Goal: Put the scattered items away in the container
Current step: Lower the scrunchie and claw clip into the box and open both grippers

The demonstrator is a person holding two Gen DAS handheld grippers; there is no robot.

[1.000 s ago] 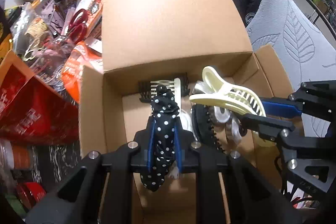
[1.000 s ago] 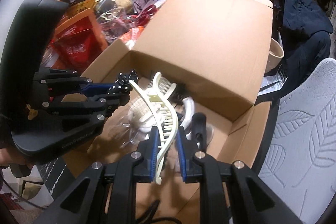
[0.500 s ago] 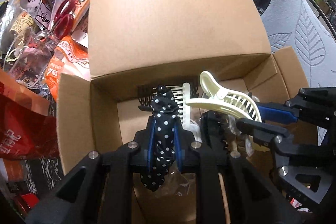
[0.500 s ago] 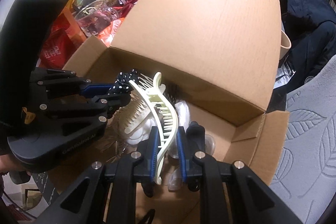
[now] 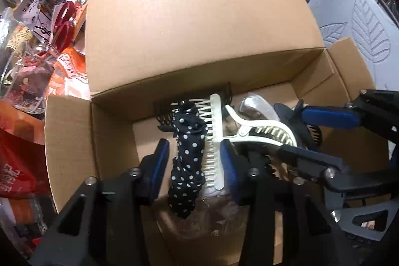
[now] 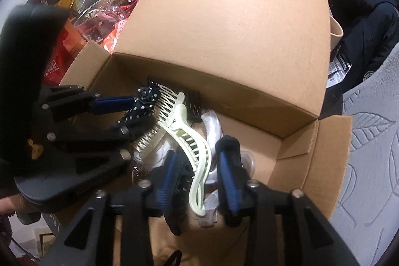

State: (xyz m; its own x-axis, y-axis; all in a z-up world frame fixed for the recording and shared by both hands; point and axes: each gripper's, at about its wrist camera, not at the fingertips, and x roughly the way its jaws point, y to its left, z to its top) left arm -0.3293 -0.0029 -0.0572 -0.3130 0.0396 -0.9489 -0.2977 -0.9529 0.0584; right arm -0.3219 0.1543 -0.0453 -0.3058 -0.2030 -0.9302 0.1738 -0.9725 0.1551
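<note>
An open cardboard box (image 5: 72, 141) (image 6: 299, 141) holds hair items. My left gripper (image 5: 193, 156) is open inside it, jaws apart on either side of a black polka-dot scrunchie (image 5: 187, 166) (image 6: 144, 101), which is loose between them. My right gripper (image 6: 198, 166) is also open inside the box, jaws apart around a cream hair claw clip (image 6: 197, 156) (image 5: 259, 131). A white comb (image 5: 214, 141) (image 6: 159, 121) lies between the two items. A black comb (image 5: 164, 114) sits at the box's back wall.
The box's big back flap (image 5: 199, 16) (image 6: 237, 29) stands up behind the opening. Snack packets, red scissors (image 5: 63, 26) and a glass jar (image 5: 25, 74) crowd the table to the left. A grey leaf-patterned chair (image 5: 361, 24) is at the right.
Both grippers have opened and released the scrunchie and the claw clip inside the box. Both have also moved lower and deeper into the box.
</note>
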